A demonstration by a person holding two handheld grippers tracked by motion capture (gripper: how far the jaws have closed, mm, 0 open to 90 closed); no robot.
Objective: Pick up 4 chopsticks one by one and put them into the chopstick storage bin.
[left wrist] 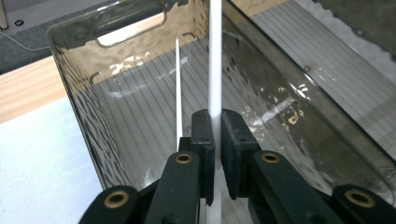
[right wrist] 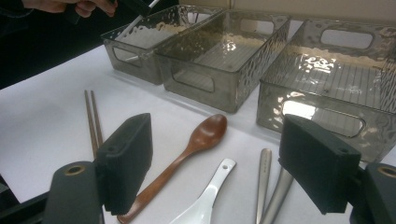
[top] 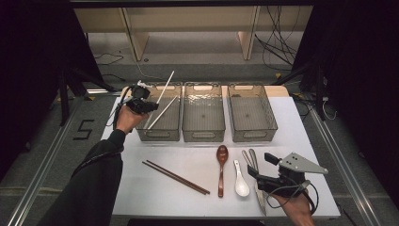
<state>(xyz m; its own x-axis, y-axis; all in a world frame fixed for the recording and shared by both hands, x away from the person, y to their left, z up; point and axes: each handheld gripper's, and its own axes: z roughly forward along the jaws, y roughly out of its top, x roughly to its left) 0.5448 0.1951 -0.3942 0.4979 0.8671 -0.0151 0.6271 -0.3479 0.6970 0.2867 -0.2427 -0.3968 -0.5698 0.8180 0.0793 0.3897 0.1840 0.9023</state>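
My left gripper (top: 150, 106) is over the left clear bin (top: 157, 135) and is shut on a white chopstick (top: 167, 82) that slants up and away over it. In the left gripper view the pads (left wrist: 203, 135) clamp that chopstick (left wrist: 215, 65) near its lower end. A second white chopstick (left wrist: 179, 93) lies inside the bin (left wrist: 74, 70). My right gripper (top: 260, 165) rests low at the table's front right with its jaws wide open and nothing between them. Beyond its open jaws (right wrist: 222, 158) lie a wooden spoon (right wrist: 201, 137), a white ceramic spoon (right wrist: 205, 200) and two metal handles (right wrist: 264, 182).
Three clear grey bins stand in a row at the back; the middle bin (top: 203, 135) and right bin (top: 254, 135) hold nothing. A pair of brown chopsticks (top: 176, 177) lies on the white table (top: 141, 197) left of the wooden spoon (top: 221, 169).
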